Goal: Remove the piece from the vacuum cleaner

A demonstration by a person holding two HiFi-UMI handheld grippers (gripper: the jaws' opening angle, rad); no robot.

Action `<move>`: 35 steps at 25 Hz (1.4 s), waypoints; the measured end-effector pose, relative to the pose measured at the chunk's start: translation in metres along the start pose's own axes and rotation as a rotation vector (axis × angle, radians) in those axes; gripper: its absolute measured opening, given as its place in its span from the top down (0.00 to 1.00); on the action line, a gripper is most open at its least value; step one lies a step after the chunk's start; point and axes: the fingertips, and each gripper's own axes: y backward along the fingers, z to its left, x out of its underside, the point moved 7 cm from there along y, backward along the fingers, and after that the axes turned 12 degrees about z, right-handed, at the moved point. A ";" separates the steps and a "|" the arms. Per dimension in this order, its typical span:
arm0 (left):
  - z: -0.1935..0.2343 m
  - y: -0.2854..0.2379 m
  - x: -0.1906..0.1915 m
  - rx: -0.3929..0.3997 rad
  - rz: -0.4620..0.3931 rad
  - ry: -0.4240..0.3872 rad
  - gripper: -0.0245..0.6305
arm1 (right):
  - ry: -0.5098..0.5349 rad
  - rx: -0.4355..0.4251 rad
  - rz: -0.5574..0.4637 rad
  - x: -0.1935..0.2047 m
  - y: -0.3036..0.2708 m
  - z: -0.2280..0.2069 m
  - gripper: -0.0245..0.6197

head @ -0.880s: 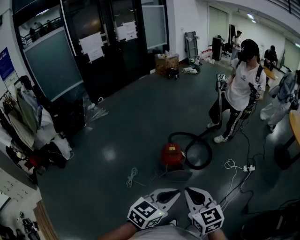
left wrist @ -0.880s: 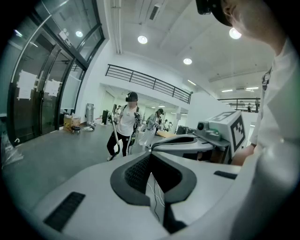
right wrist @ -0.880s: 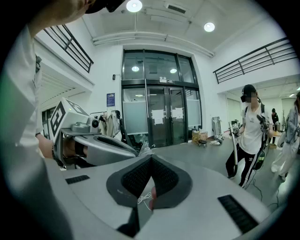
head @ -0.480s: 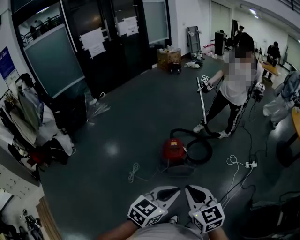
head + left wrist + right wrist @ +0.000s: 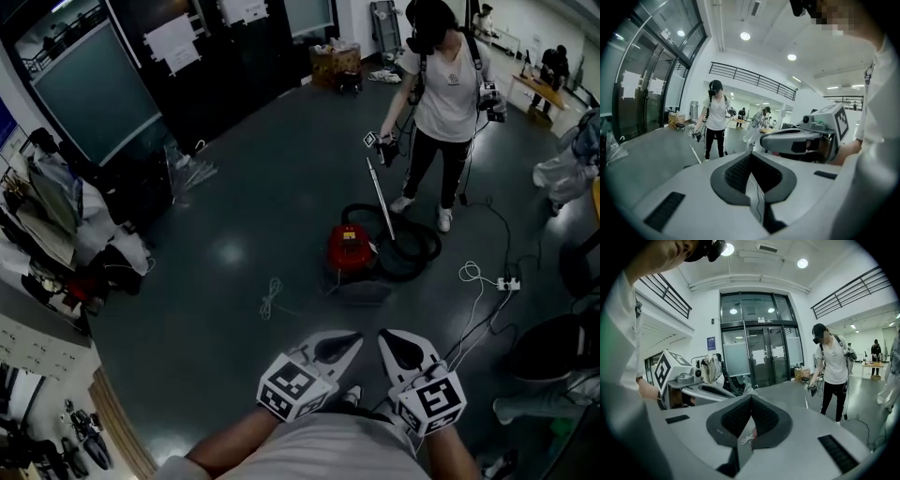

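Note:
The red vacuum cleaner (image 5: 350, 248) stands on the dark floor several steps ahead of me, its black hose (image 5: 412, 255) coiled to its right. Another person (image 5: 441, 84) stands behind it and holds the metal wand (image 5: 380, 199) slanted down to the hose. My left gripper (image 5: 342, 345) and right gripper (image 5: 394, 342) hang side by side at the bottom of the head view, far from the vacuum. Both are shut with nothing between the jaws. The left gripper (image 5: 751, 157) view shows the person (image 5: 715, 119) and the wand (image 5: 695, 153). The right gripper (image 5: 751, 399) view shows the same person (image 5: 832, 362).
A grey flat piece (image 5: 361, 292) lies in front of the vacuum. A white cable (image 5: 272, 298) lies to its left, a power strip (image 5: 506, 283) with cords to its right. Clothes and bags (image 5: 56, 225) crowd the left wall. A cardboard box (image 5: 335, 64) sits by the dark glass doors.
The other person has stepped left to behind the vacuum and lowered the wand to a slant. The view has tipped further down. My grippers have stayed put and shut.

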 end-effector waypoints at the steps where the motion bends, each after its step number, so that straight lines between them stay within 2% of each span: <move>1: -0.001 -0.003 0.001 -0.002 0.003 0.003 0.95 | -0.004 -0.003 0.002 0.002 0.001 -0.003 0.94; 12: 0.005 -0.028 -0.003 -0.038 0.021 -0.004 0.95 | -0.030 -0.014 0.008 0.021 -0.001 -0.034 0.94; 19: 0.037 -0.048 -0.006 -0.037 0.033 -0.003 0.95 | -0.044 -0.007 0.030 0.020 -0.029 -0.058 0.94; 26: 0.101 -0.081 -0.030 0.021 0.035 -0.035 0.95 | -0.046 0.023 0.055 -0.002 -0.086 -0.095 0.94; 30: 0.150 -0.109 -0.048 0.061 0.038 -0.091 0.95 | -0.057 0.046 0.078 -0.015 -0.130 -0.126 0.94; 35: 0.215 -0.140 -0.064 0.098 0.039 -0.124 0.95 | -0.087 0.077 0.083 -0.030 -0.184 -0.160 0.94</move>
